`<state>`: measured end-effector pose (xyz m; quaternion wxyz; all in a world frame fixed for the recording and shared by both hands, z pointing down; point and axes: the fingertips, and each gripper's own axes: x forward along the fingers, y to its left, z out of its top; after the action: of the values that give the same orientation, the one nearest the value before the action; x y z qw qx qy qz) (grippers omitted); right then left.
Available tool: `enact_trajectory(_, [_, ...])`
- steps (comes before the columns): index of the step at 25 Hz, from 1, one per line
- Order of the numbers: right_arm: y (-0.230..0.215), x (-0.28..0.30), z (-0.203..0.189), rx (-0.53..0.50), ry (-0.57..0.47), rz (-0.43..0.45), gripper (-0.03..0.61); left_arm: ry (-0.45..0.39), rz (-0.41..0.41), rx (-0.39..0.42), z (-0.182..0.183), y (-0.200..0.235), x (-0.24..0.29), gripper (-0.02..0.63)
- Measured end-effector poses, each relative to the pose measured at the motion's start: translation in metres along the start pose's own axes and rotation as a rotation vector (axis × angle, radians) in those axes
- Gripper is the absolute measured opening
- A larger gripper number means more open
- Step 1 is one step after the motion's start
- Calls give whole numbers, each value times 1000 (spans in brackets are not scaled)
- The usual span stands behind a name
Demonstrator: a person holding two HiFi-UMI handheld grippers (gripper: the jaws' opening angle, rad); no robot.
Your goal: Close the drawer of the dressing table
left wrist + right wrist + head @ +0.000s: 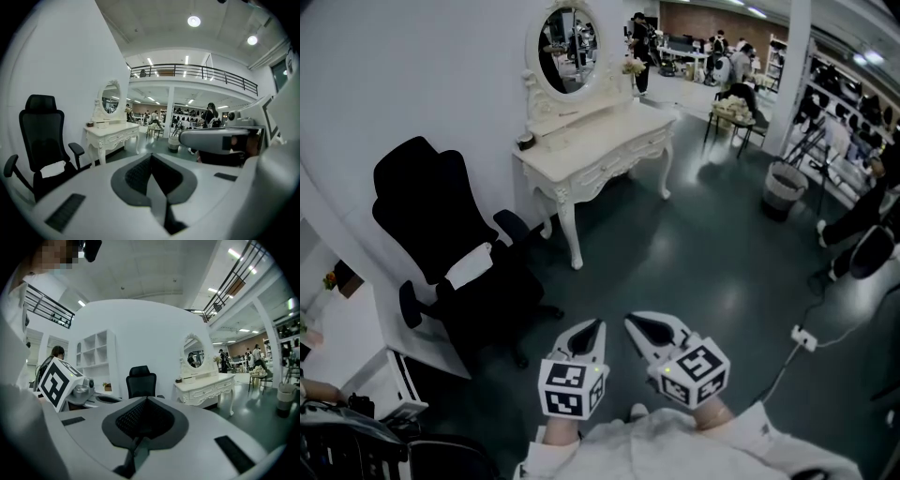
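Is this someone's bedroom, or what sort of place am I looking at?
Probably not a home: more likely a large open lab or workshop hall. The white dressing table and black office chair stand like a staged set, with people at work tables behind and a railed upper gallery.

Open floor (675, 253) leads to the dressing table (600, 141); a black office chair (441, 216) stands near its left end.

1. Was 1 dressing table (600, 141) w/ 1 oval mirror (565, 49)
2. Was 1 black office chair (441, 234)
3. Were 2 grippers: left gripper (596, 328), right gripper (634, 324)
4. Was 1 bin (781, 195)
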<state>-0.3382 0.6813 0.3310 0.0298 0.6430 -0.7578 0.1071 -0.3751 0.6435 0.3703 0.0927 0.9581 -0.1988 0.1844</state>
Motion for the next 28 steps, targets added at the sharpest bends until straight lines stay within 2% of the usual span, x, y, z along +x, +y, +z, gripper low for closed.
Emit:
enact_trajectory(4, [-9, -5, 0, 40, -3, 1, 9, 5, 37, 7, -1, -4, 6, 6])
enact_trajectory(8, [-23, -9, -8, -25, 53, -29, 9, 15, 22, -3, 1, -16, 17, 8])
enact_trajectory(12, [-41, -15, -14, -30, 62, -44, 14, 20, 29, -8, -1, -25, 28, 18])
enact_trajectory(13, [-45, -15, -14, -26, 66, -45, 23, 24, 29, -9, -2, -25, 31, 39])
enact_trajectory(15, [-49, -14, -14, -17, 71, -36, 94, 33, 32, -12, -3, -25, 36, 89])
enact_trajectory(16, [-51, -14, -14, -15, 69, -29, 104, 35, 36, -14, -3, -26, 38, 98])
enact_trajectory(22, [-69, -22, -18, 2, 55, -43, 133, 60, 36, -16, -8, -37, 49, 126])
enact_trajectory(28, [-81, -3, -26, 35, 64, -44, 133, 84, 44, -27, -10, -21, 63, 126])
